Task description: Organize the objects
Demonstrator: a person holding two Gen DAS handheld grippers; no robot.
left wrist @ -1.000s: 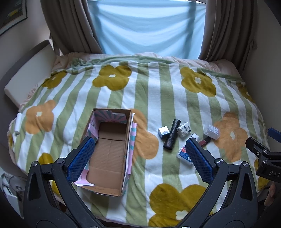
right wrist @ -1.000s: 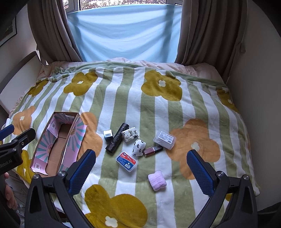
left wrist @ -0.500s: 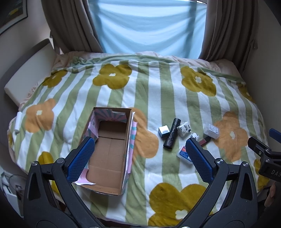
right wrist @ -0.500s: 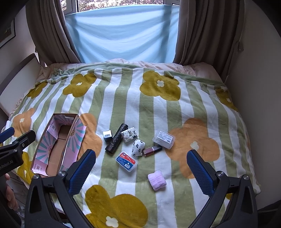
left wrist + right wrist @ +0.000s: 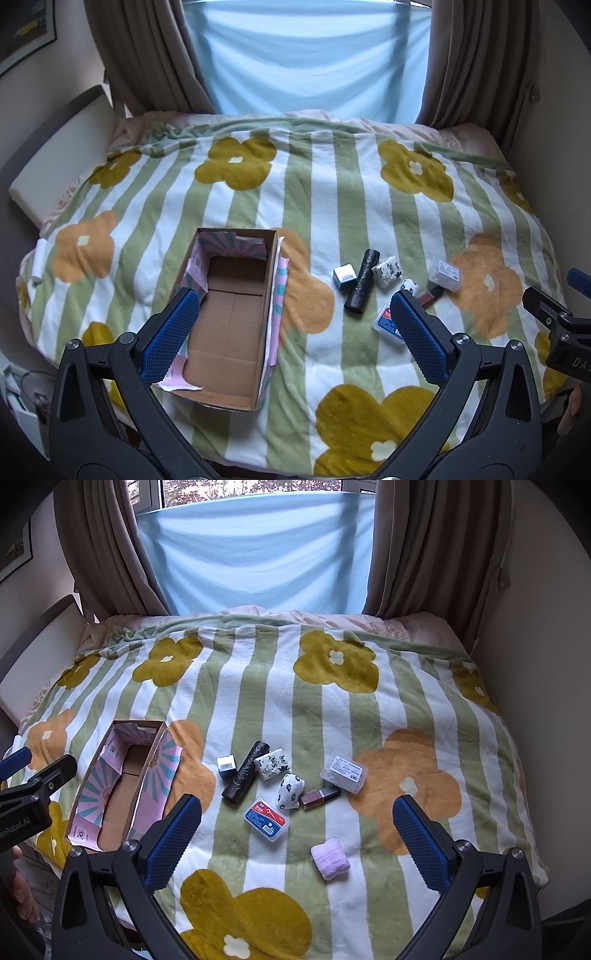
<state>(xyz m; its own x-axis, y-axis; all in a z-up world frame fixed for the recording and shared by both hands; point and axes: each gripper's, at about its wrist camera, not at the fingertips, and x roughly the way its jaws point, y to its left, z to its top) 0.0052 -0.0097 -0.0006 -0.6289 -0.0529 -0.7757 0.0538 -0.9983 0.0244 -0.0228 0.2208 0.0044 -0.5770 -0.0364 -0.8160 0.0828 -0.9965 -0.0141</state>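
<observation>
Right wrist view looks over a bed covered by a blanket striped in green and white with large mustard and orange flowers, running back to brown curtains that frame a pale blue sheet hung over the window. On the blanket's near left part lies an open cardboard box, its flaps lined in pink with teal rays and its brown floor bare; the left wrist view shows the same box straight ahead. Both tools hang above the near edge of the bed with nothing in them: the right gripper has its blue-padded jaws spread wide, and the left gripper is spread equally wide, its left pad over the box's near left wall. To the right of the box, well apart from it, a cluster of small items sits on the blanket: a black roll lying at a slant, a clear plastic case with a white label, a clear case with a blue and red label, a floral white packet touching the roll, a pink folded cloth nearest the right gripper and apart from the rest, a black-and-white patterned pouch, a dark red lipstick just beside that pouch, and a small silver box left of the roll.
</observation>
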